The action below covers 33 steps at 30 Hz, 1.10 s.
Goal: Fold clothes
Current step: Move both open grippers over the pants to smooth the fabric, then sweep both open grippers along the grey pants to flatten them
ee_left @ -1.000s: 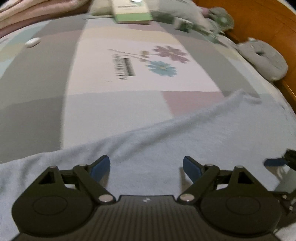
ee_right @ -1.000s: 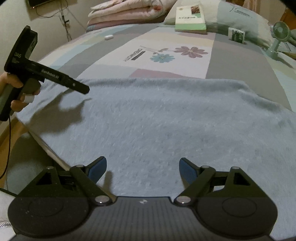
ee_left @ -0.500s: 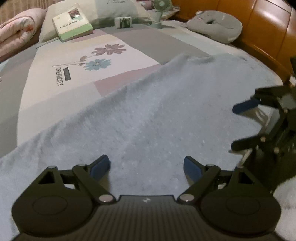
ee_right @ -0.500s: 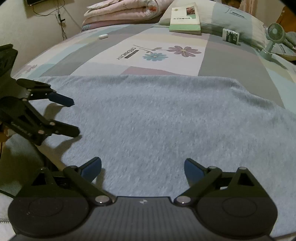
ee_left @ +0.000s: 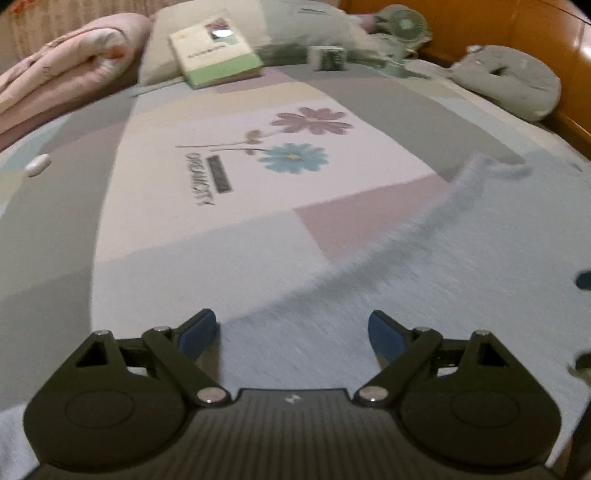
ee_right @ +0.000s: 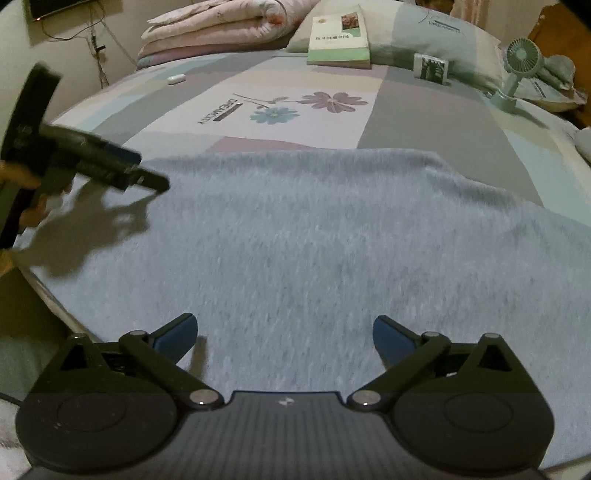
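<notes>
A pale blue fleecy garment (ee_right: pixel 314 229) lies spread flat across the near part of the bed; its far edge (ee_left: pixel 388 251) runs diagonally in the left wrist view. My left gripper (ee_left: pixel 291 330) hovers open over that edge, nothing between its blue pads. From the right wrist view the left gripper (ee_right: pixel 147 173) shows at the garment's left corner, held by a hand. My right gripper (ee_right: pixel 284 334) is open above the garment's near middle, holding nothing. One of the right gripper's fingertips (ee_left: pixel 583 278) peeks in at the left view's right edge.
The patchwork bedspread (ee_right: pixel 314 118) with a flower print lies beyond the garment. A book (ee_right: pixel 338 37) rests on a pillow, with a small box (ee_right: pixel 430 68), a green desk fan (ee_right: pixel 517 70), folded pink quilts (ee_right: pixel 218 29) and a white remote (ee_right: pixel 175 78). A wooden headboard (ee_left: pixel 517 33) and grey neck pillow (ee_left: pixel 517 81) stand right.
My left gripper swung back left, from facing the right gripper to facing the garment's far edge and the bedspread. The right gripper shifted slightly. Both stayed open.
</notes>
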Available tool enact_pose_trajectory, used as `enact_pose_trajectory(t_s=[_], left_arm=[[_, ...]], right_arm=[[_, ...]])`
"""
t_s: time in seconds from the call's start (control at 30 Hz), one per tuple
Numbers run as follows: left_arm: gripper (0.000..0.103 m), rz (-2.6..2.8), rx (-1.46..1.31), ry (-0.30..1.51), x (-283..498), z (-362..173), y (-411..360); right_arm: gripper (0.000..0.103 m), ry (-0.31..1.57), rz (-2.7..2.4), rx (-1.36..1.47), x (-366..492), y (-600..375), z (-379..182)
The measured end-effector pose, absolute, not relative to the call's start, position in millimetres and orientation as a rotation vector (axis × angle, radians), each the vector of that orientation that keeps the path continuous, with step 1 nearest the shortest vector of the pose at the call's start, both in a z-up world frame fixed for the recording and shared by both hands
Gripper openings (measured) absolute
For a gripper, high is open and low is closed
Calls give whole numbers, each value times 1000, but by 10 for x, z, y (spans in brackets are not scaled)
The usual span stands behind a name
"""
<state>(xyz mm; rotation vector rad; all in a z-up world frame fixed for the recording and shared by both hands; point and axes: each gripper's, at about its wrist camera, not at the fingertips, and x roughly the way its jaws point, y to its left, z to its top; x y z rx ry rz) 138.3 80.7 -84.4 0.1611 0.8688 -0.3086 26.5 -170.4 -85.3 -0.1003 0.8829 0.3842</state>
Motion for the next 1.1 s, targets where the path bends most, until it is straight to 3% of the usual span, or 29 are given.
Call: enact_pose_trajectory(t_s=[0.33, 0.63, 0.77, 1.1], left_arm=[[91, -283, 253, 808, 576, -405, 1184], [92, -15, 29, 904, -105, -822, 2085], [97, -10, -79, 866, -327, -866, 2181], [97, 6, -23, 758, -181, -622, 2360]], right_arm=[[103, 885, 345, -180, 245, -1556, -895], [103, 904, 298, -188, 298, -1467, -901], [103, 917, 275, -183, 300, -1437, -893], [103, 948, 234, -191, 303, -1303, -825]])
